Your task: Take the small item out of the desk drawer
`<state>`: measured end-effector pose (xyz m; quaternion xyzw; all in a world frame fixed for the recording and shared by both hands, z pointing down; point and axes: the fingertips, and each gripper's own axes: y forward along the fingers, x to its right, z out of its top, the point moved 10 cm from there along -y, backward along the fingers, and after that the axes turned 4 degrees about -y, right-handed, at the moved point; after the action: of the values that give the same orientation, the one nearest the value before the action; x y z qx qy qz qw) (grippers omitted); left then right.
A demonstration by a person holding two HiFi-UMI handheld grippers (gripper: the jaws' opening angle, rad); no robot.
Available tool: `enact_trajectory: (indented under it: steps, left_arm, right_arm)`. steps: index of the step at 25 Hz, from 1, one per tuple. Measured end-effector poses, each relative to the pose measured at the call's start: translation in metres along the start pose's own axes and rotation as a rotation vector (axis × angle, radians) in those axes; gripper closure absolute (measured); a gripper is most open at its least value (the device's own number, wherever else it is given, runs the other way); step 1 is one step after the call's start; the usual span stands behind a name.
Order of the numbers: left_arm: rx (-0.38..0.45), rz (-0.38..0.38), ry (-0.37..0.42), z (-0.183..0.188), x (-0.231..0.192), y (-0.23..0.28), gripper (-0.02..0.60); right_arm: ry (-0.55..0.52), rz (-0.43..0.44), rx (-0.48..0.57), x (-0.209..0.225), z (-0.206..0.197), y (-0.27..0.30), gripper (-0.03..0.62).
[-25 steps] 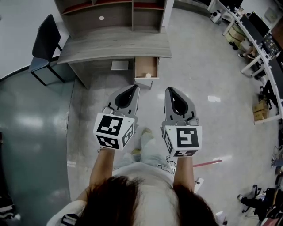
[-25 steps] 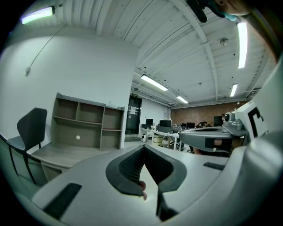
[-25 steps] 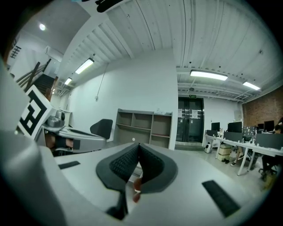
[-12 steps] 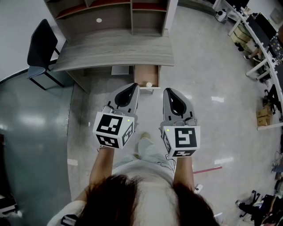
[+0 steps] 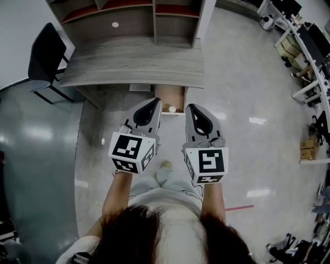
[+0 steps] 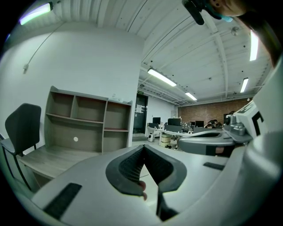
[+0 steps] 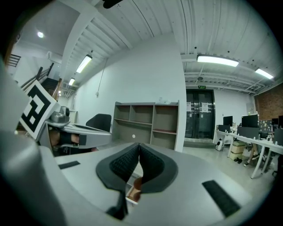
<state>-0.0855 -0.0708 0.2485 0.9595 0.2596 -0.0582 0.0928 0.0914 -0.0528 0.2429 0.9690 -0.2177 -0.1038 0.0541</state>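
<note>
A grey wooden desk (image 5: 134,62) stands ahead with its small drawer (image 5: 169,94) pulled out under the right end. In the drawer's front lies a small white round item (image 5: 172,109). My left gripper (image 5: 154,101) is held level just left of the drawer front, jaws shut and empty. My right gripper (image 5: 190,107) hangs just right of the drawer, also shut with nothing in it. In the left gripper view the left gripper (image 6: 143,146) has its pads meeting at the tips. In the right gripper view the right gripper (image 7: 139,145) is closed too, with a sliver of brown drawer below its pads.
A shelf unit (image 5: 129,15) sits on the back of the desk. A black chair (image 5: 44,51) stands at the desk's left end. Office tables with equipment (image 5: 309,46) line the far right. The floor (image 5: 247,144) is glossy grey.
The desk and drawer have drawn nearer in the head view as both grippers moved forward together. Their tips now flank the drawer front; both stay shut.
</note>
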Motion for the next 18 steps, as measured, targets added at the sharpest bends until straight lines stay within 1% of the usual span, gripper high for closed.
enact_trajectory:
  steps: [11,14,18]
  left_arm:
    - [-0.008,-0.002,-0.017,-0.014,-0.024,0.04,0.569]
    - [-0.015,-0.005,-0.026,-0.023,-0.037,0.049,0.569]
    - [-0.027,-0.013,-0.039,-0.033,-0.062,0.065,0.569]
  right_arm:
    - [0.05,0.029,-0.022,0.024,-0.027,0.055,0.565]
    - [0.06,0.023,-0.031,0.025,-0.034,0.07,0.565]
    - [0.048,0.001,-0.053,0.024,-0.043,0.096,0.565]
